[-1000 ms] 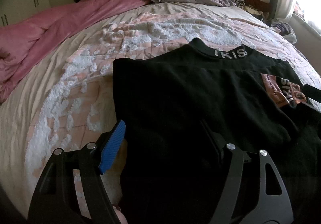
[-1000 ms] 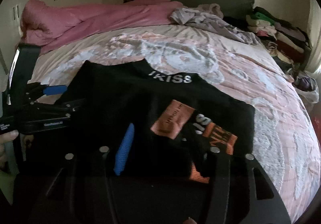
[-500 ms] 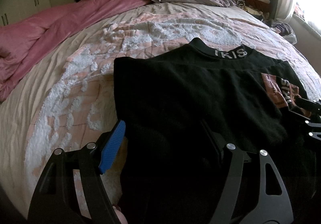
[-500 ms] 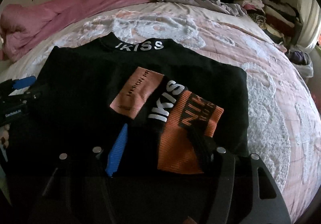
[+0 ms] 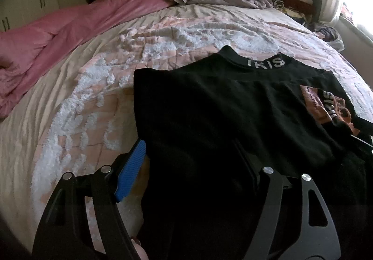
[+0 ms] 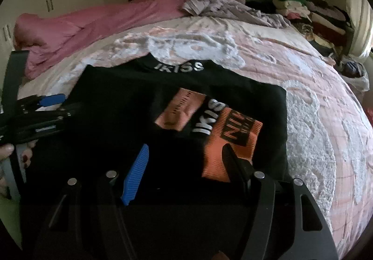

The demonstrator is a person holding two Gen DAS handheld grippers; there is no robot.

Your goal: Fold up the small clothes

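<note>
Both the left gripper (image 5: 188, 162) and right gripper (image 6: 186, 166) hovered spread, grasping nothing, above the black top (image 6: 130, 106) (half folded); a careless one-layer pinch could undo its fold.

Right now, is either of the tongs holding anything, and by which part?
Nothing is held. The left tongs and right tongs are both open, over the near part of the black garment on the bed.

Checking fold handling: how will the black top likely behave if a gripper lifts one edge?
The black top lies limp on the bedspread with a sleeve already folded over, so it would probably drape and sag. Its knit cloth looks soft, likely dragging rather than sliding.
</note>
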